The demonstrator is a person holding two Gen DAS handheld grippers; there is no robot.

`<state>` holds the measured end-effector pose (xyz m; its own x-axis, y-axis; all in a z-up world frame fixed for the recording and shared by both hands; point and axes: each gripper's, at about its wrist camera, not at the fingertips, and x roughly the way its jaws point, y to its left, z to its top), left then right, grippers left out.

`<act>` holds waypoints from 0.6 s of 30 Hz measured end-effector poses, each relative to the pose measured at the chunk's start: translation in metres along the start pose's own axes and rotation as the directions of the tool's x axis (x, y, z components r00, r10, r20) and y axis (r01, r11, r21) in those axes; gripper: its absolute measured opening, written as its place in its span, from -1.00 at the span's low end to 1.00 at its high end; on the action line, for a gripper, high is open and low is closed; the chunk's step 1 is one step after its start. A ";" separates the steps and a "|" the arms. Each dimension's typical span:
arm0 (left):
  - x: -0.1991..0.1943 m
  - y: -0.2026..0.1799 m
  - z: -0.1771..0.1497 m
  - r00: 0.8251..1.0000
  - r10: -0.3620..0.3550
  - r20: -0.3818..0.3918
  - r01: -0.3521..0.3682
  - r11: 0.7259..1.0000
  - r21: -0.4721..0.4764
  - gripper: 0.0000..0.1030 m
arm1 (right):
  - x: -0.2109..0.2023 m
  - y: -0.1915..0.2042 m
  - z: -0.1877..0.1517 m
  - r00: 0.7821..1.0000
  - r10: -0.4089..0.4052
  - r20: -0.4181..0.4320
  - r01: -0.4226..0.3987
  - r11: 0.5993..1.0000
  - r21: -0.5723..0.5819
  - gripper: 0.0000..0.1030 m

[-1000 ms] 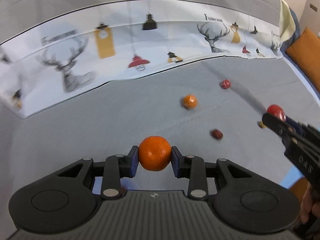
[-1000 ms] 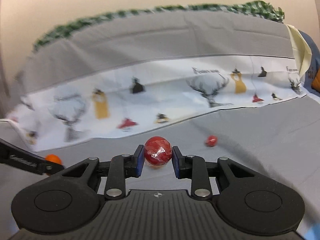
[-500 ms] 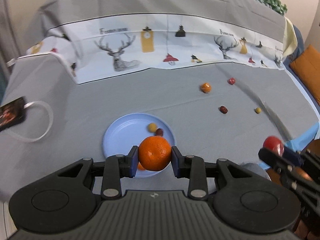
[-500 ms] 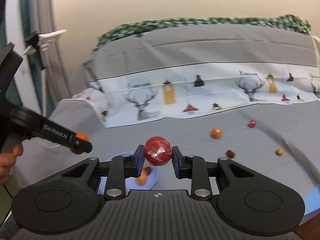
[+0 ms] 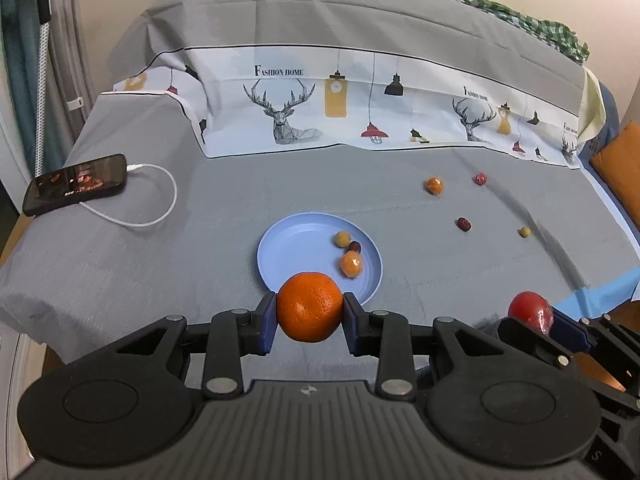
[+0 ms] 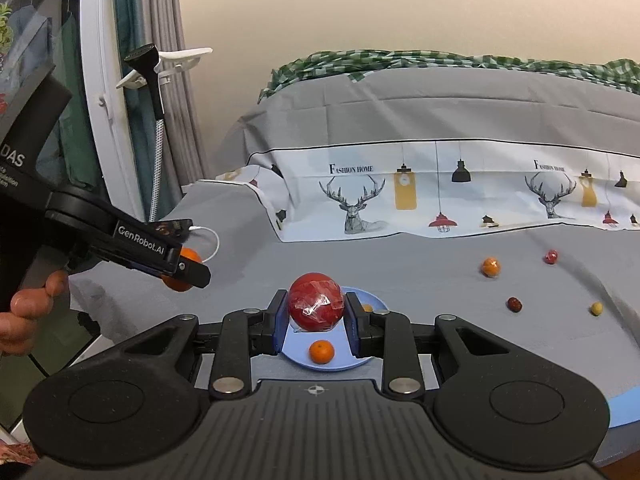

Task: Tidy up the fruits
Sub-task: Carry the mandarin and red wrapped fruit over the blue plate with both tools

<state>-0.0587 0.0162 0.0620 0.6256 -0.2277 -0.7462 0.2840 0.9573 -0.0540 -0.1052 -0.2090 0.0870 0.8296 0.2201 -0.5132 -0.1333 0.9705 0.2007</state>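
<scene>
My left gripper (image 5: 310, 316) is shut on a large orange (image 5: 310, 306), held above the near rim of a light blue plate (image 5: 288, 256). The plate holds a small wrapped orange fruit (image 5: 351, 265), a dark date (image 5: 354, 247) and a yellowish fruit (image 5: 342, 239). My right gripper (image 6: 316, 320) is shut on a red wrapped fruit (image 6: 316, 302), held over the same plate (image 6: 294, 350); it shows at the lower right of the left wrist view (image 5: 530, 307). Loose fruits lie on the grey cloth to the right: an orange one (image 5: 434, 186), a red one (image 5: 480, 178), a dark one (image 5: 464, 224), a yellow one (image 5: 525, 232).
A phone (image 5: 76, 184) with a white cable (image 5: 160, 200) lies at the left on the grey cloth. A deer-print cloth (image 5: 360, 112) covers the back. An orange cushion (image 5: 624, 160) sits at the far right. A blue edge (image 5: 592, 292) marks the near right border.
Both grippers have pulled back and to the left with their fruits held. The blue plate has come into view under them, and the loose fruits now lie farther off to the right.
</scene>
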 end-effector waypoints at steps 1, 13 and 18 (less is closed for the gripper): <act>-0.001 0.000 -0.001 1.000 0.000 0.002 0.000 1.000 -0.002 -0.28 | -0.001 0.001 0.000 1.000 0.001 -0.001 -0.001 1.000 0.001 -0.41; -0.006 0.003 0.000 1.000 -0.003 0.016 0.003 1.000 -0.018 -0.27 | -0.004 0.000 0.002 1.000 0.009 0.005 -0.009 1.000 -0.009 -0.41; -0.004 -0.001 -0.003 1.000 -0.014 0.012 0.014 1.000 -0.011 -0.27 | -0.005 -0.004 0.001 1.000 -0.009 0.011 0.009 1.000 0.014 -0.41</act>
<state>-0.0635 0.0169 0.0630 0.6304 -0.2433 -0.7372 0.2852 0.9558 -0.0716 -0.1080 -0.2144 0.0894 0.8364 0.2102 -0.5062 -0.1181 0.9710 0.2079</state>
